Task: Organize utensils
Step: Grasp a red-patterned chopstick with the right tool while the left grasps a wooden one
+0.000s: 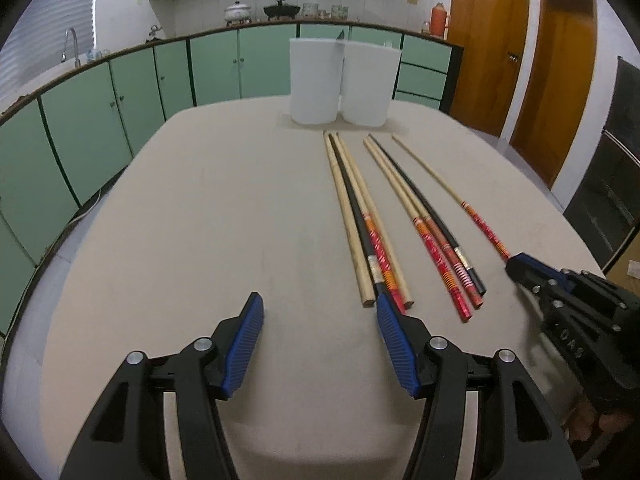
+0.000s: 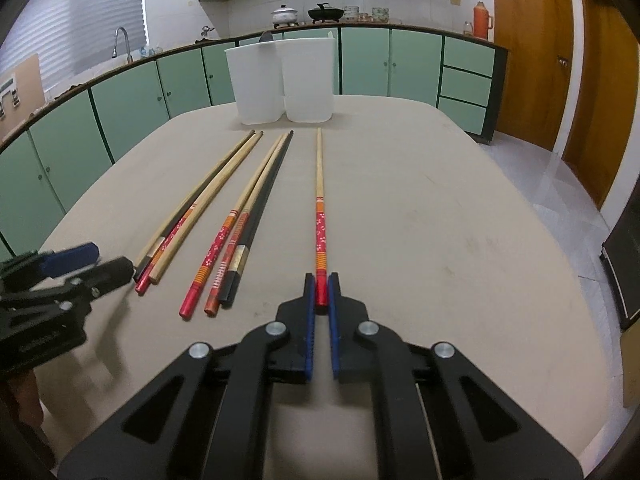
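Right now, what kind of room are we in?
Most likely a home kitchen. Green cabinets run under a long counter, there is a sink tap on the left, and cooking pots sit at the back. The chopsticks on the table fit that too.

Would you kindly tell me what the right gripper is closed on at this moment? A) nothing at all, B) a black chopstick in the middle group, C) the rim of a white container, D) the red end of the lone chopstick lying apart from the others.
D: in the right wrist view, the right gripper is shut on the red end of the lone chopstick, which lies apart from the two chopstick groups to its left.
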### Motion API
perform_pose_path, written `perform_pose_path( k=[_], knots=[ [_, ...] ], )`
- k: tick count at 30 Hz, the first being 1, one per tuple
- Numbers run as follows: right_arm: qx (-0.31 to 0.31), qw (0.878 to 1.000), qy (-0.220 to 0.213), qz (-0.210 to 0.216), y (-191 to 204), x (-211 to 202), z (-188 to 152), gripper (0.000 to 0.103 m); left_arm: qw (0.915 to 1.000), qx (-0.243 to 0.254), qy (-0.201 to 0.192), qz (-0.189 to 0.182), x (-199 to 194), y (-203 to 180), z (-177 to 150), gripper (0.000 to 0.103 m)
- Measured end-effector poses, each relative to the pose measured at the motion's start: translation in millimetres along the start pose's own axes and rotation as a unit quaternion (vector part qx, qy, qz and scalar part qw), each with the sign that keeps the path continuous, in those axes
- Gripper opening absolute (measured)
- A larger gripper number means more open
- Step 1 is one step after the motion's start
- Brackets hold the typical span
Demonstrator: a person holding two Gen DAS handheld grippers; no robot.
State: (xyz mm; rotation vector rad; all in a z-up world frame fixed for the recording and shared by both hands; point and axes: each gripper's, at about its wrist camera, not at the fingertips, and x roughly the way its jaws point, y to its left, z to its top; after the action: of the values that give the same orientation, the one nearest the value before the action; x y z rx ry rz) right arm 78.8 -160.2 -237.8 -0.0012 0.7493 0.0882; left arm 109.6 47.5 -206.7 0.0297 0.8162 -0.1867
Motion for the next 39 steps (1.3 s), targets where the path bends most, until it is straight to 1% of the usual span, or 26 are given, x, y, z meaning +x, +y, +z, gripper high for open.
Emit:
perform_pose_path(
  k=[6, 13, 17, 20, 24, 28, 30, 32, 34, 36, 37, 38, 39],
  knots=[
    [0.002, 1.000, -0.001, 0.001, 0.9, -0.3, -1.4, 0.005, 0.9997, -0.010, -0.004, 0.020, 1.8, 4.2, 1.3, 0.056],
    [0.003, 1.000, -0.002, 0.003, 0.9, 0.2, -2.0, 0.006, 0.9999, 0.009, -0.005, 0.007, -0.7, -8.2, -0.5, 0.056],
    [0.004, 1.000, -0.002, 0.004, 0.9, 0.3, -2.0, 0.006, 0.9998, 0.009, -0.004, 0.017, 4.4, -7.6, 0.7, 0.056],
    [0.004, 1.000, -0.002, 0.005, 0.3, 0.5, -2.1, 0.006, 0.9996, -0.011, -0.004, 0.026, 4.1, 3.3, 3.0, 0.056],
    [0.005, 1.000, -0.003, 0.006, 1.2, 1.4, -1.7, 0.006, 0.9997, -0.019, -0.005, 0.017, 2.5, 5.4, 3.2, 0.056],
    [0.006, 1.000, -0.004, 0.008, 0.3, 0.7, -3.6, 0.007, 0.9999, -0.007, -0.006, 0.014, 6.9, -5.4, 4.6, 0.056],
    [0.005, 1.000, -0.005, 0.008, 0.5, 0.6, -4.4, 0.007, 0.9999, -0.006, -0.009, 0.014, 9.0, -8.2, 5.4, 0.052],
    [0.003, 1.000, -0.007, 0.006, 1.2, 1.5, -4.4, 0.007, 0.9998, -0.005, -0.011, 0.014, 10.7, -9.8, 6.2, 0.040],
    [0.001, 1.000, -0.012, 0.005, 1.7, 2.8, -4.8, 0.006, 0.9998, -0.007, -0.014, 0.014, 11.5, -9.9, 6.0, 0.032],
    [0.001, 1.000, -0.015, 0.005, 0.3, 3.1, -6.5, 0.005, 0.9997, -0.009, -0.016, 0.014, 12.2, -10.7, 5.8, 0.026],
    [0.003, 1.000, -0.016, 0.007, 0.1, 3.4, -6.2, 0.005, 0.9997, -0.009, -0.017, 0.012, 12.4, -11.0, 5.9, 0.020],
    [0.006, 1.000, -0.017, 0.010, -0.8, 3.2, -5.9, 0.005, 0.9997, -0.009, -0.019, 0.010, 12.5, -11.4, 5.8, 0.011],
    [0.011, 1.000, -0.017, 0.014, -2.6, 2.8, -5.7, 0.005, 0.9997, -0.009, -0.020, 0.008, 12.9, -11.9, 6.2, 0.008]
  ],
)
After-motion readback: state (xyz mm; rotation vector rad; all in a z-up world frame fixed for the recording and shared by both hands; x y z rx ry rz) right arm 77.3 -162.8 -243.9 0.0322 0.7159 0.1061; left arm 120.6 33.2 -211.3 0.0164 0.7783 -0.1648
